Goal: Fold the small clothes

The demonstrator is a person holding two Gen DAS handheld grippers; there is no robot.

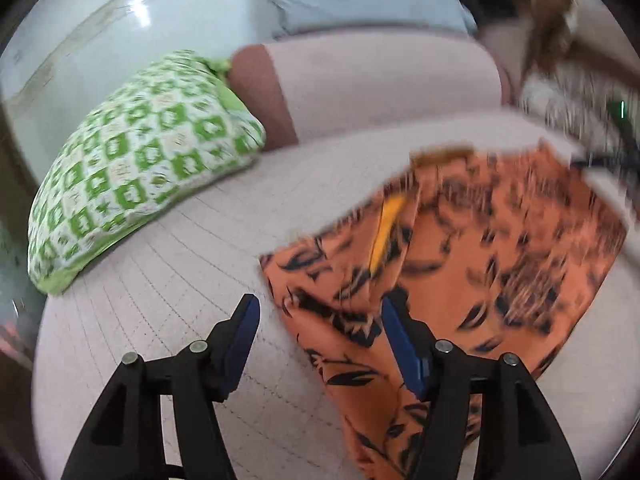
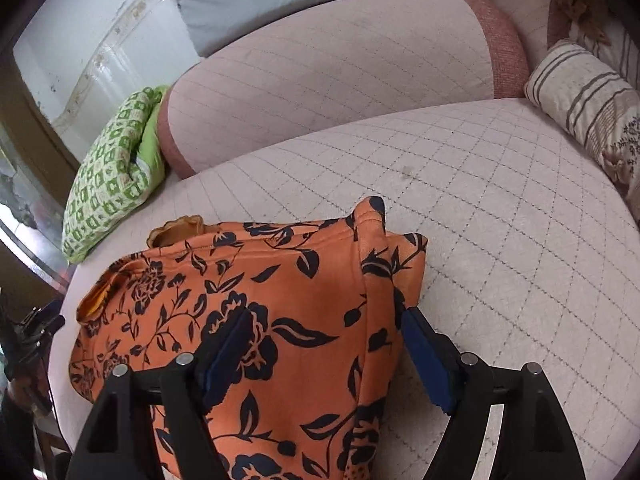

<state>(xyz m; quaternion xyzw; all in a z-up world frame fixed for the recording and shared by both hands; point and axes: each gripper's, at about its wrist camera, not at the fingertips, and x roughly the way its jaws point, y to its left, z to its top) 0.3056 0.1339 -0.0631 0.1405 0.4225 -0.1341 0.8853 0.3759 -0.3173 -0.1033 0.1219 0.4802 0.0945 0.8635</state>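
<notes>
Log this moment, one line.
left tool: open | right tool: open | orange floral garment: folded on sofa seat, unheld

An orange garment [image 2: 280, 280] with a dark floral print lies folded flat, spread under and ahead of the right gripper [image 2: 326, 344].

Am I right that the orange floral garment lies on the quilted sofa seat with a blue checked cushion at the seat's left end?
Not quite: the checked cushion is green, as the right wrist view shows. The orange floral garment does lie on the quilted sofa seat.
</notes>
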